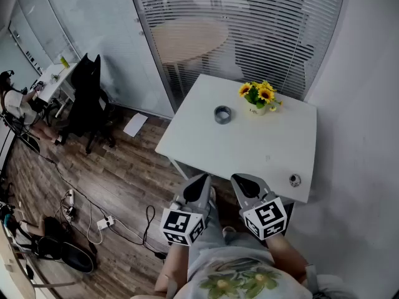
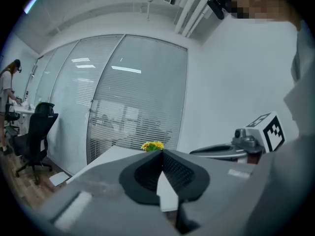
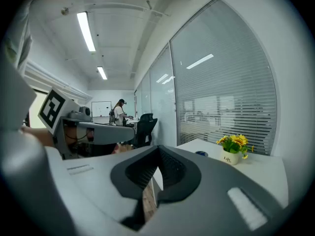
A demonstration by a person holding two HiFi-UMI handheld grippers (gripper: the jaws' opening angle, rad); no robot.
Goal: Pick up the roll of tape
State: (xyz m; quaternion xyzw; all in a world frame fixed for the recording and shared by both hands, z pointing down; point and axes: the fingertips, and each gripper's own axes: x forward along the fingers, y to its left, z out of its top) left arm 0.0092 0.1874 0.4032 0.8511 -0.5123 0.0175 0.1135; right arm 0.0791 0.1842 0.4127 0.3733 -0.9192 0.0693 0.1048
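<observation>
- roll of tape [image 1: 222, 114] lies flat near table [image 1: 249, 151] far edge, well ahead of both grippers.
- left gripper [image 1: 201, 180], right gripper [image 1: 240, 180]: jaws together, empty; neither clearly nearer.

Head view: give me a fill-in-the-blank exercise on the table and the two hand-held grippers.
The roll of tape lies flat on the ____ table. The flowers in the pot next to it are ____. In the head view the pot stands to the ____ of the tape. The left hand-held gripper and the right hand-held gripper each have jaws that are ____ (open or shut), and neither touches the tape.
Missing words: white; yellow; right; shut.
</observation>
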